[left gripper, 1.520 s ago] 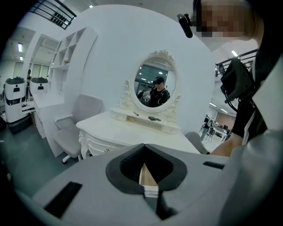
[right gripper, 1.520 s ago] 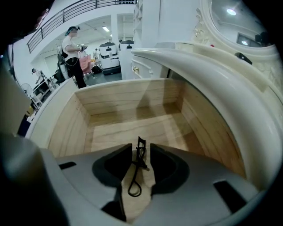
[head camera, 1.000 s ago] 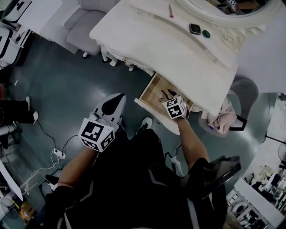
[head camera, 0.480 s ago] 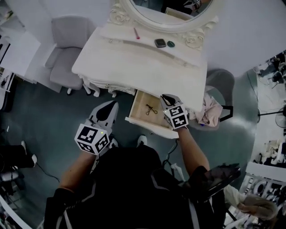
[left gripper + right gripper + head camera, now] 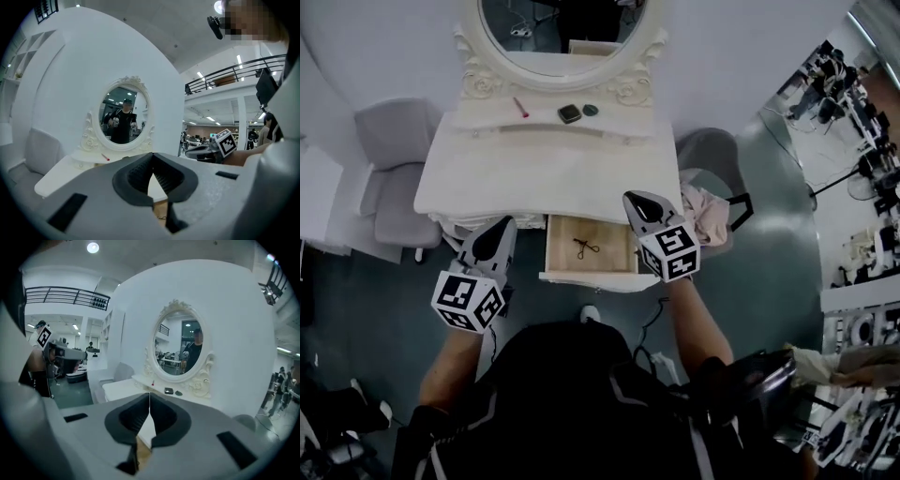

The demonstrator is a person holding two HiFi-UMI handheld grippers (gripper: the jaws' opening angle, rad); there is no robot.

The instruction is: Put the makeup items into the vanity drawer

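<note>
A white vanity (image 5: 553, 173) stands ahead with its drawer (image 5: 555, 251) pulled open. A black eyelash curler (image 5: 586, 247) lies in the drawer. On the shelf under the mirror lie a red pencil (image 5: 520, 107), a dark compact (image 5: 570, 113) and a green round item (image 5: 591, 110). My right gripper (image 5: 636, 200) hovers over the drawer's right side; its jaws have just been closing, and they are shut with nothing between them (image 5: 149, 401). My left gripper (image 5: 500, 228) hangs left of the drawer, shut and empty (image 5: 153, 164).
An oval mirror (image 5: 562, 37) tops the vanity. A grey chair (image 5: 392, 173) stands to its left. Another grey chair (image 5: 712, 155) with a pink cloth (image 5: 705, 214) stands to its right. The person's legs fill the lower middle of the head view.
The right gripper has risen out of the drawer, leaving the eyelash curler inside. The left gripper has risen too. The head view has swung round, and the vanity now faces squarely ahead.
</note>
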